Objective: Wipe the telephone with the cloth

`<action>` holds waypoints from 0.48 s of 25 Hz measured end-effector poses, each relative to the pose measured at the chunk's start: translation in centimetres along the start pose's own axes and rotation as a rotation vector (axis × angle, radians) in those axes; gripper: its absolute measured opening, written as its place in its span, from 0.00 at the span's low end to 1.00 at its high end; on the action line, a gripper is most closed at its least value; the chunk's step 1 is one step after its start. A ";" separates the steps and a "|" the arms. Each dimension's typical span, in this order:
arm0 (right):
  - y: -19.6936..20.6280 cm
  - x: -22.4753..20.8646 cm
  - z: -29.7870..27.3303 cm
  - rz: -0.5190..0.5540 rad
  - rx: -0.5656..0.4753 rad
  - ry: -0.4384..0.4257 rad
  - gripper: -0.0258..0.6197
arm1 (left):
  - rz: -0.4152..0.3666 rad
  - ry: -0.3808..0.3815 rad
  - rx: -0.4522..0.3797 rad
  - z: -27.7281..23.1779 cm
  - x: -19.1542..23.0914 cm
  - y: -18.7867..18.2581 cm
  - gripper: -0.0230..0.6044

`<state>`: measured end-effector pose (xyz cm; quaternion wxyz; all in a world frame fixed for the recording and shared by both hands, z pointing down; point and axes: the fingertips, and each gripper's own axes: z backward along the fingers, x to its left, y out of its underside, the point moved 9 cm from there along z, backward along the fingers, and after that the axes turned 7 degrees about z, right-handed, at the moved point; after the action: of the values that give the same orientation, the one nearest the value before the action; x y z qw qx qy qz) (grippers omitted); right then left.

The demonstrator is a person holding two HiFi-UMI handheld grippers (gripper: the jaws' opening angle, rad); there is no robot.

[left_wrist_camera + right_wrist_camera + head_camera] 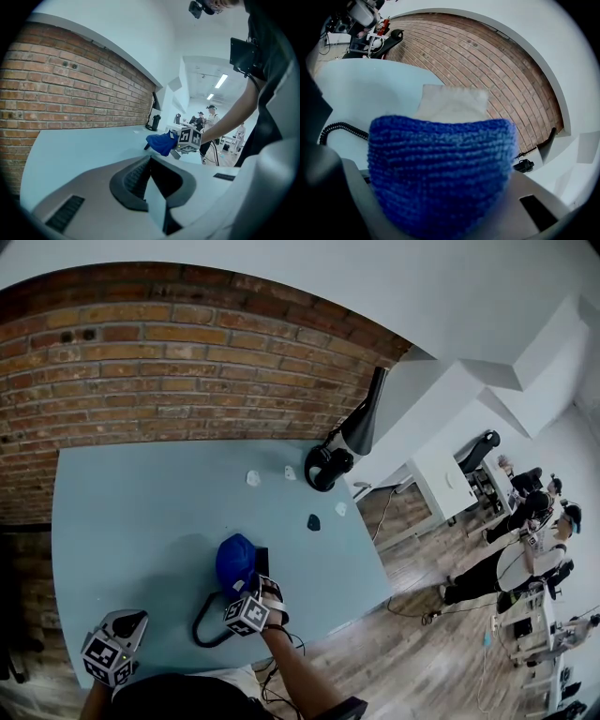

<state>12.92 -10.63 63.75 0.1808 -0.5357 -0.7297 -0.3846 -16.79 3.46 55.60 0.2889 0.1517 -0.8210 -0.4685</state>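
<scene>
A blue knitted cloth [234,559] rests on a black telephone [262,562] near the front of the light blue table [131,521]; the cloth hides most of the phone. My right gripper [251,594] is shut on the cloth [440,173], which fills the right gripper view. The phone's coiled black cord [201,626] loops toward me, and the cord [341,127] also shows left of the cloth. My left gripper [127,626] hovers at the table's front left corner, shut and holding nothing, well left of the cloth [161,142].
A black stand with a tall arm [342,448] sits at the table's far right corner. Small white scraps [253,478] and a dark one [313,521] lie near it. A brick wall [141,362] backs the table. People stand in the room to the right [525,521].
</scene>
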 end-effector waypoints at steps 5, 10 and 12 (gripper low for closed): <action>0.3 0.8 0.5 -0.002 0.002 -0.011 0.11 | -0.004 0.006 0.003 0.1 -0.3 0.3 0.07; 0.6 1.8 1.0 -0.004 0.005 -0.025 0.11 | -0.005 0.009 0.002 0.3 -0.5 0.7 0.07; 0.8 2.2 1.2 -0.002 0.003 -0.033 0.11 | -0.005 0.010 0.003 0.3 -0.7 0.7 0.07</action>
<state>13.03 -8.20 64.77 0.1693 -0.5409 -0.7337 -0.3748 -16.45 4.42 55.88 0.2917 0.1565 -0.8197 -0.4673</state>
